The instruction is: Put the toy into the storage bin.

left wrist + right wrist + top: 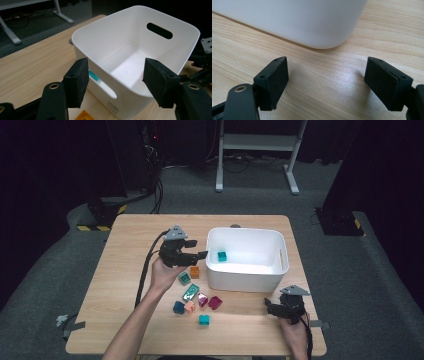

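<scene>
Just now the left gripper [196, 255] hangs beside the left wall of the white bin [280, 251], its jaws pointing toward that wall; in the left gripper view they stand wide apart with nothing between the pads [76, 81], and the bin's near corner [82, 37] sits just beyond them. A teal block [222, 256] lies inside the bin on its floor, near the left wall; through the handle slot in that wall the same teal shows in the left gripper view [94, 75].

Well apart from it, the right gripper [274, 306] rests low over the wooden table [125, 265] near the bin's front right corner; its jaws are also spread wide and hold nothing, with bare wood between the pads [274, 80] and the bin's rounded corner [319, 27] just ahead.

Loose blocks lie on the table in front of the left gripper and left of the bin: an orange block [194, 272] just beside the bin's front left corner; a grey-green one [184, 278] below it; a teal flat piece [191, 292]; two magenta blocks [215, 302] side by side; a dark blue block [178, 307] touching a salmon block [190, 307]; a second teal block [204, 320] nearest the table's front edge.
</scene>
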Available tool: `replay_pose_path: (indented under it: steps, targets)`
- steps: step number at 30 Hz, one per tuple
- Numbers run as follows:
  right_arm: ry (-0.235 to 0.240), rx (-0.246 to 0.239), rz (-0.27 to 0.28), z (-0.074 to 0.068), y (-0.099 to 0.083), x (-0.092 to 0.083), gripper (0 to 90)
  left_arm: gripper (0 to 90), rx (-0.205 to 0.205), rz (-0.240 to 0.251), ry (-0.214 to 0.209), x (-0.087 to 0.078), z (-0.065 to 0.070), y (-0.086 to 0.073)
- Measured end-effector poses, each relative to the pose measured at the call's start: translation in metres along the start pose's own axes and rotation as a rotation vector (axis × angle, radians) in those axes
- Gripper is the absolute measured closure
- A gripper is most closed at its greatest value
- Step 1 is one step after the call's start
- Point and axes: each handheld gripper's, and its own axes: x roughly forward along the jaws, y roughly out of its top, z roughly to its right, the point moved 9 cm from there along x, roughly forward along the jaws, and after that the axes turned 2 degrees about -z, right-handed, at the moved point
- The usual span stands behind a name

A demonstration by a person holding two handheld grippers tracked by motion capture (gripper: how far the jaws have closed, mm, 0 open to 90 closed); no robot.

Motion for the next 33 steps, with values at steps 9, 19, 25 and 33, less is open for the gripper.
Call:
replay_pose_path:
  steps: [9, 19, 25, 33]
  targets:
    - [0.000, 0.000, 0.000, 0.000, 0.000, 0.000, 19.1, 36.0, -0.053, 0.010, 0.043, -0.016, -0.016, -0.027]
    - [0.000, 0.000, 0.000, 0.000, 0.000, 0.000, 19.1, 34.7, -0.075, -0.044, 0.089, -0.014, -0.027, -0.061]
    - [0.000, 0.000, 0.000, 0.000, 0.000, 0.000, 19.2, 35.1, -0.112, -0.071, 0.096, -0.007, -0.035, -0.083]
    - [0.000, 0.000, 0.000, 0.000, 0.000, 0.000, 19.1, 35.4, -0.133, -0.115, 0.111, 0.004, -0.042, -0.106]
